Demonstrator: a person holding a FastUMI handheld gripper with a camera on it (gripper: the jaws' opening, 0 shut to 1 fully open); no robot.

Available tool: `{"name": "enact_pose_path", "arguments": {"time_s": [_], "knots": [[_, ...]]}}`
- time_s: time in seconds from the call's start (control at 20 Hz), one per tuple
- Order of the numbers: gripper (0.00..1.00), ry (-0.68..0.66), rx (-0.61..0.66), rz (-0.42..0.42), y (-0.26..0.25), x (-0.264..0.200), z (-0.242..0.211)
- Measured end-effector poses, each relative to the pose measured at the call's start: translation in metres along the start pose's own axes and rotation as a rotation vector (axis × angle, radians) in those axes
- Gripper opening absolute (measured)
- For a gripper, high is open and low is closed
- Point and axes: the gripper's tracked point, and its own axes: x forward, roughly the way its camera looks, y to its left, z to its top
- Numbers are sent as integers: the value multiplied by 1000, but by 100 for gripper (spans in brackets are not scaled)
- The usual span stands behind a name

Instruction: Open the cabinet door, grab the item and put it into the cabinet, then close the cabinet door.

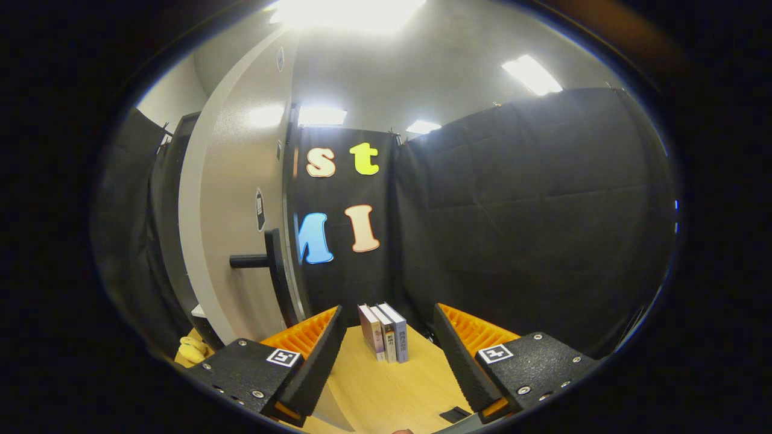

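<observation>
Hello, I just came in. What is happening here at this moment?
A person holds a hand-held claw over a wooden table. Its fingers are open and hold nothing. Just ahead of them, three books stand upright side by side. To the left, the grey cabinet door with its black handle stands swung open. The books are not yet grabbed.

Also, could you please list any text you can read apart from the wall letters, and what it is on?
Spines of the books, just beyond the open, empty gripper: print too small to read.
Sticker on the cabinet door: too blurred to read.
Square markers on the gripper: patterns, no words.
</observation>
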Motion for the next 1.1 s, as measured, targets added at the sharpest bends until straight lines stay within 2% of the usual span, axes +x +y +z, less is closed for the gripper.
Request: {"name": "enact_pose_path", "arguments": {"time_s": [0.8,1.1], "knots": [[91,13,-3,255,101,-18,-9],[91,6,-5,307,134,-12,-10]]}}
